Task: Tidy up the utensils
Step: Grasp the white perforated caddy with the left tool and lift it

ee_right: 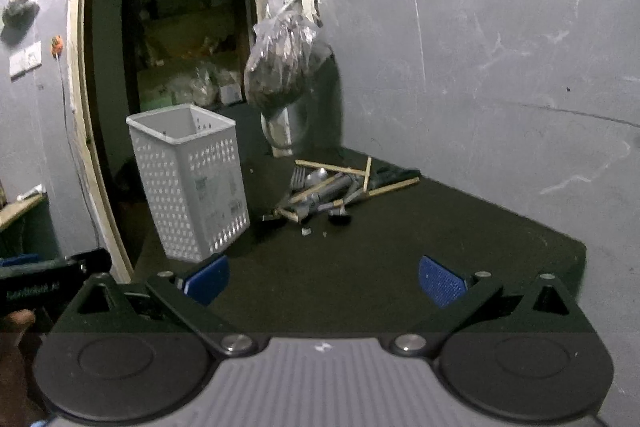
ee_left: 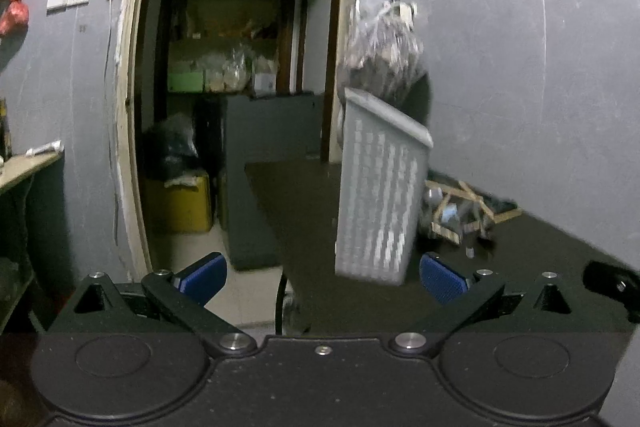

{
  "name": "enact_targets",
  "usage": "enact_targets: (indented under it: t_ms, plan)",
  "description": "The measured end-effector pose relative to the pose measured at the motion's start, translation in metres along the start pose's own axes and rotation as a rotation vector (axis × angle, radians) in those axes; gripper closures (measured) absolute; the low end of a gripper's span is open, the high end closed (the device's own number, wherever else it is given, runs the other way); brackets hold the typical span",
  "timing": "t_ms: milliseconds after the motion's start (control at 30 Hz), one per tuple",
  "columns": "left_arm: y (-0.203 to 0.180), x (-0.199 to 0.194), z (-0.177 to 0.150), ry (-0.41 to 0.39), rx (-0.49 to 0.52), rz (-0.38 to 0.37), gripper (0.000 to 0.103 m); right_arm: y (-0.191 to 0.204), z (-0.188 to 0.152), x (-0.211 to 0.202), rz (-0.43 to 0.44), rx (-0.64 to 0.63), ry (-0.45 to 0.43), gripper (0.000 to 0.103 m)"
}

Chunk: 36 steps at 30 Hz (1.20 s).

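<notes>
Both claws, left (ee_left: pixel 323 277) & right (ee_right: pixel 324 279), wide open, empty. Utensil pile (ee_right: pixel 332 189) nr surface's far edge, beside basket (ee_right: pixel 192 183): stiff, light, prob. slippery; grip mid-handle.

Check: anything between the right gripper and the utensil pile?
Nothing: the right wrist view shows only bare dark table between the open right gripper and the utensil pile.

Basket (ee_right: pixel 191 183): white perforated plastic, matt. Utensil pile (ee_right: pixel 332 189): dull grey metal with pale wood sticks. Desk (ee_right: pixel 400 247): dark, matt, slightly rough. Wall (ee_right: pixel 500 47): grey, scuffed. Hanging bag (ee_right: pixel 282 67): glossy clear plastic.
</notes>
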<state>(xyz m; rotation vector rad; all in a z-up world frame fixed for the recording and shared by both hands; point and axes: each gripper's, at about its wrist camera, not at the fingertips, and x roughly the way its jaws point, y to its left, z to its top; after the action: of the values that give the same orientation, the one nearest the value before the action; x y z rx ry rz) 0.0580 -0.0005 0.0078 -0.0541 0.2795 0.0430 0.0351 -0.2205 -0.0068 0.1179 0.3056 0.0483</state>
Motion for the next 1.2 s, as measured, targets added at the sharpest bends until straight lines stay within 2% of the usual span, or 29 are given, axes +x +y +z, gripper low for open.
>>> enact_targets:
  t_ms: [233, 600, 733, 867, 933, 1000, 1067, 1200]
  plan:
    - [-0.014, 0.038, 0.028, -0.064, 0.077, -0.033, 0.001, -0.029, 0.026, 0.024, 0.023, 0.017, -0.048, 0.000]
    - [-0.053, 0.113, 0.037, -0.042, 0.157, -0.039, 0.001, -0.055, 0.044, 0.068, -0.019, 0.014, -0.041, 0.000]
    - [-0.054, 0.140, 0.038, -0.021, 0.174, -0.019, 0.001, -0.057, 0.045, 0.079, -0.022, 0.014, -0.059, 0.000]
    - [-0.050, 0.151, 0.037, -0.024, 0.177, -0.033, 0.003, -0.058, 0.050, 0.095, -0.032, 0.006, -0.029, 0.000]
    - [-0.049, 0.155, 0.034, -0.022, 0.194, -0.048, 0.014, -0.057, 0.052, 0.104, -0.033, 0.003, -0.008, 0.000]
    - [-0.045, 0.161, 0.032, 0.004, 0.190, -0.071, 0.018, -0.057, 0.055, 0.114, -0.026, 0.001, 0.018, 0.000]
    - [-0.036, 0.165, 0.031, 0.030, 0.175, -0.120, 0.018, -0.057, 0.057, 0.123, -0.021, -0.006, 0.043, 0.000]
    - [-0.019, 0.169, 0.030, 0.027, 0.165, -0.192, 0.018, -0.060, 0.064, 0.143, -0.007, -0.007, 0.100, 0.000]
